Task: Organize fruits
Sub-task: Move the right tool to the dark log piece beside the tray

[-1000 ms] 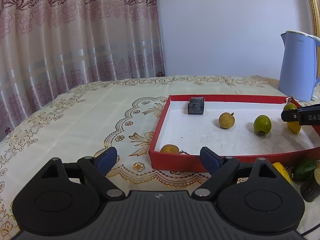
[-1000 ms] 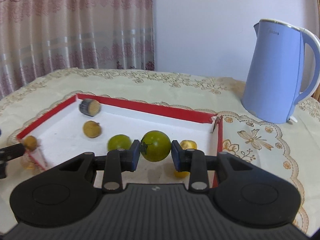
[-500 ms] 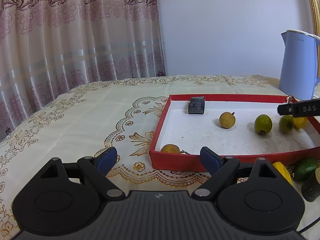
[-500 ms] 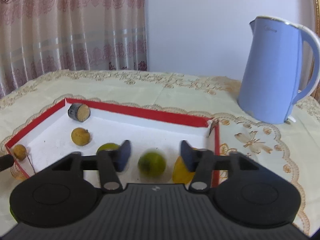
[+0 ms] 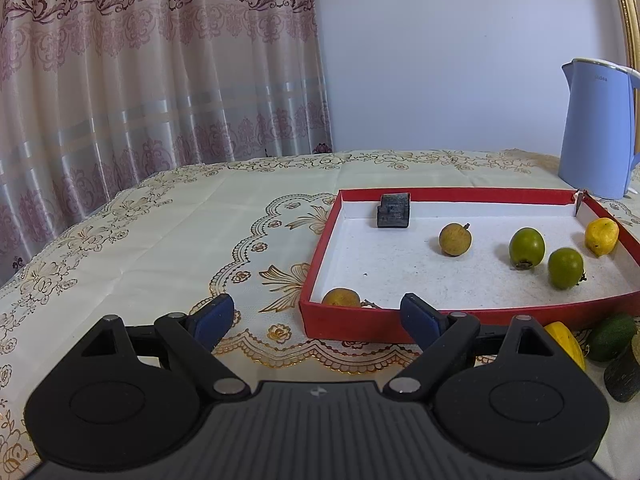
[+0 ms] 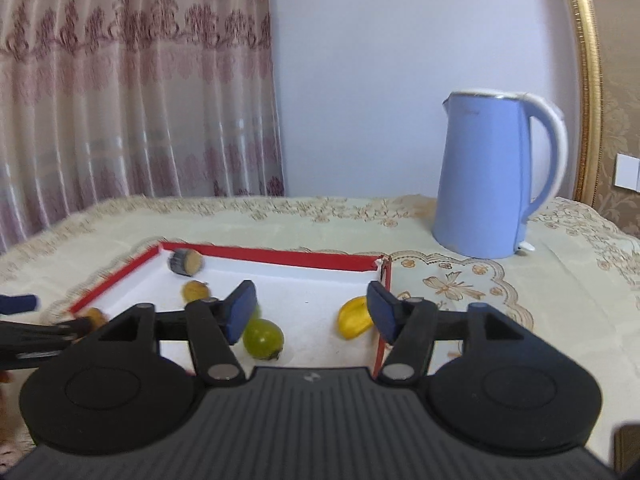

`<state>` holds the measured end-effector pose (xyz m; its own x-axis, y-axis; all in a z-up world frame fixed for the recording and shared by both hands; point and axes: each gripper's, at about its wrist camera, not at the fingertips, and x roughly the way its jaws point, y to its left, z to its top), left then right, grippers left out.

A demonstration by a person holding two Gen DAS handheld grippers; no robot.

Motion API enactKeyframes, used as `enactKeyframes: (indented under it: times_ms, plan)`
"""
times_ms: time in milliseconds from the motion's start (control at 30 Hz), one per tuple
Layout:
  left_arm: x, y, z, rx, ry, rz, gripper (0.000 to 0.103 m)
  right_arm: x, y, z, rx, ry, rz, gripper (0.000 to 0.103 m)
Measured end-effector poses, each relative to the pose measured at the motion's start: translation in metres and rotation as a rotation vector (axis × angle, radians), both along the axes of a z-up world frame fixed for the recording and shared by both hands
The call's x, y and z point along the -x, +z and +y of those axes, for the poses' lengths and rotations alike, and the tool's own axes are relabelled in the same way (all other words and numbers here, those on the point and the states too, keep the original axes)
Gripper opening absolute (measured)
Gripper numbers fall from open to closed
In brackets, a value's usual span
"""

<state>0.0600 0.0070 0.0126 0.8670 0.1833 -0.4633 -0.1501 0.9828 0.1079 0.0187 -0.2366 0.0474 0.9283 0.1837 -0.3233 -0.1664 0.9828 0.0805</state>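
A red tray (image 5: 448, 194) with a white floor holds two green fruits (image 5: 565, 268), a yellow fruit (image 5: 601, 237), two brown round fruits (image 5: 455, 239) and a dark block (image 5: 393, 210). My left gripper (image 5: 316, 318) is open and empty, in front of the tray's near left corner. My right gripper (image 6: 312, 310) is open and empty above the tray's right end (image 6: 380, 344), with a green fruit (image 6: 263, 338) and the yellow fruit (image 6: 353, 323) lying below it.
A blue kettle (image 6: 492, 176) stands behind the tray's right end. A yellow fruit (image 5: 566, 340), a green avocado (image 5: 614, 338) and a dark piece (image 5: 624, 372) lie on the tablecloth in front of the tray. Curtains hang at the left and back.
My right gripper has opened and let go of the green fruit, which now lies in the tray. The gripper has risen and pulled back, out of the left wrist view. The left gripper stays put.
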Motion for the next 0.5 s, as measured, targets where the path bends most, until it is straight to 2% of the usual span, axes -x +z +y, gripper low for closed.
enactKeyframes:
  times_ms: [167, 233, 300, 500]
  plan:
    - [0.0, 0.0, 0.0, -0.005, 0.008, 0.001, 0.093, 0.036, -0.006, 0.011, 0.032, 0.009, -0.023, 0.079]
    - [0.001, 0.0, 0.0, -0.01, 0.011, 0.001, 0.093, 0.047, -0.011, 0.016, 0.062, 0.0, -0.019, 0.09]
    - [0.001, 0.0, -0.001, -0.015, 0.014, 0.001, 0.094, 0.056, -0.015, 0.02, 0.086, -0.006, -0.007, 0.096]
    - [0.001, 0.0, -0.001, -0.022, 0.022, 0.005, 0.096, 0.068, -0.025, 0.019, 0.044, 0.017, 0.035, 0.096]
